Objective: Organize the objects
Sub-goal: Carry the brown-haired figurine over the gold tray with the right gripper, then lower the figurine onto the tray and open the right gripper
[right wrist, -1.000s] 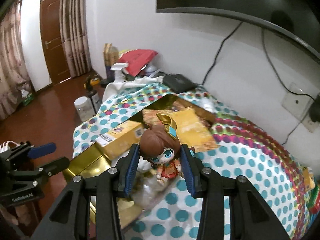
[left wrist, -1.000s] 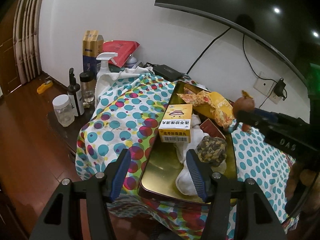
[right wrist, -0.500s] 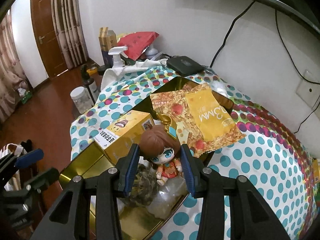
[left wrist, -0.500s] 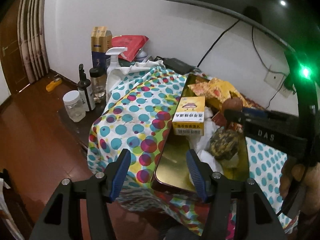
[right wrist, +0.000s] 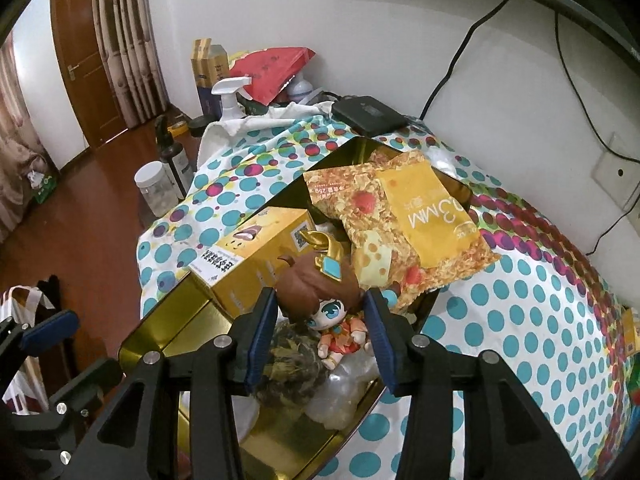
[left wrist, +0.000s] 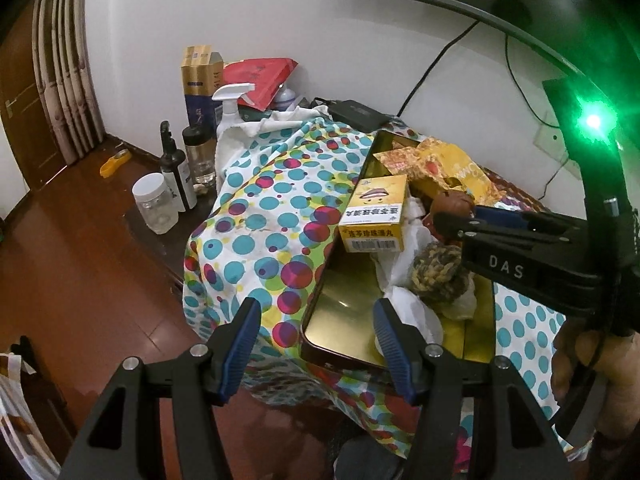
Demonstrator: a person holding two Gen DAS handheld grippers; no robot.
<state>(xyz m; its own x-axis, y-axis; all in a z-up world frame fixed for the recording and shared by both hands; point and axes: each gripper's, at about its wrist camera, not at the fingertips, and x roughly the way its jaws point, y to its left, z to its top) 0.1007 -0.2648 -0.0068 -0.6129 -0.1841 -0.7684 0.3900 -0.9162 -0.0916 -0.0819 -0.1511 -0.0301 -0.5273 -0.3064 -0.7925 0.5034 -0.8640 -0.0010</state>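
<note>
Doll [right wrist: 320, 304] lowered among box [right wrist: 256, 256] and snacks [right wrist: 400, 224] in tin [left wrist: 344, 312]; right gripper [right wrist: 320, 334] jaws just easing apart around it; left gripper [left wrist: 316, 344] gapes empty; release pending.

Brown-haired doll figurine [right wrist: 328, 300], upright in gold tin [right wrist: 168, 320]

Gold tin [left wrist: 344, 304]; polka-dotted cloth [left wrist: 260, 216]; yellow box [left wrist: 376, 216].

Right tongs [right wrist: 320, 332] lowered figurine [right wrist: 324, 300] into gold tin [right wrist: 160, 332]; jaws just opening, figurine between.
</note>
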